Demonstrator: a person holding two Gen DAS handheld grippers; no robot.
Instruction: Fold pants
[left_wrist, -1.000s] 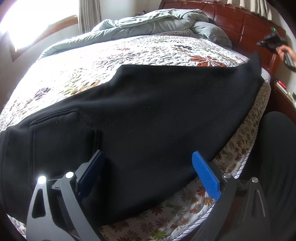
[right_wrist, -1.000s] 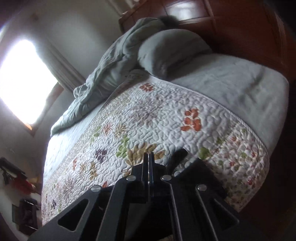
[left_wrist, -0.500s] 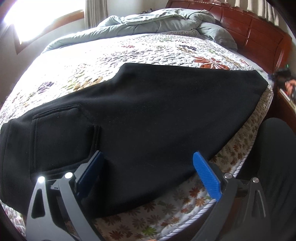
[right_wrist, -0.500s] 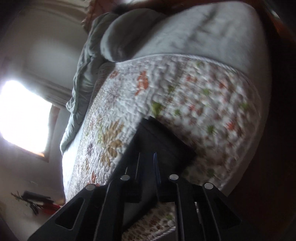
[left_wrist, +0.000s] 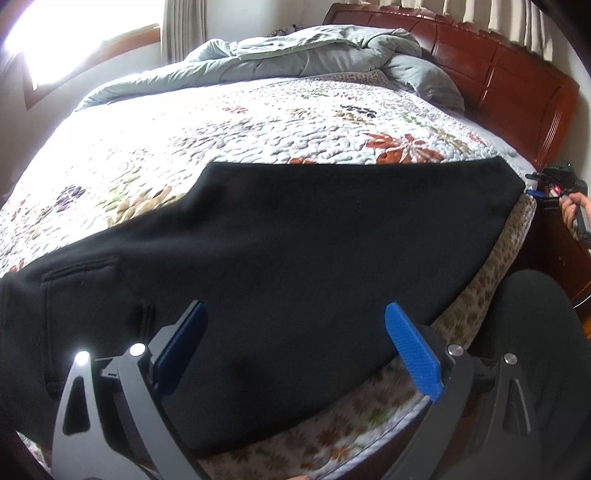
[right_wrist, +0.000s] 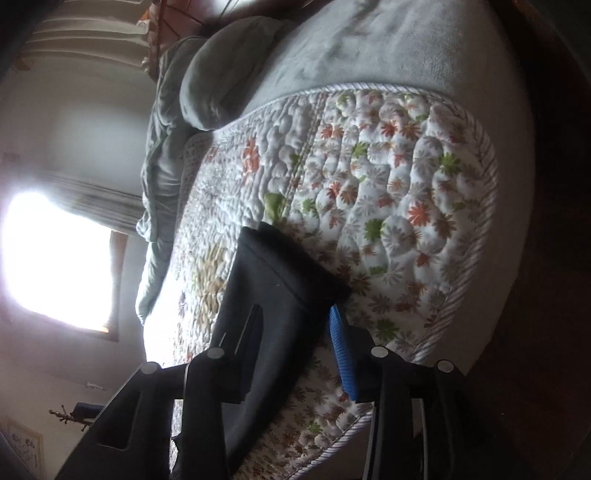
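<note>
Black fleece pants (left_wrist: 303, 258) lie flat along near edge of floral quilted bed (left_wrist: 258, 122), legs stacked, long axis parallel to that edge. Waistband and pocket toward bed's foot, cuffs at headboard-end corner.

Step in hand, by my reading: laying-out done, release at cuff end.

Right gripper (right_wrist: 295, 332) jaws opening, cuff hem between blue pads, no longer pinched. Left gripper (left_wrist: 295, 354) wide open above waist end, holding nothing.

Next move likely calls for regrasping cuffs, carrying them toward waistband.
</note>
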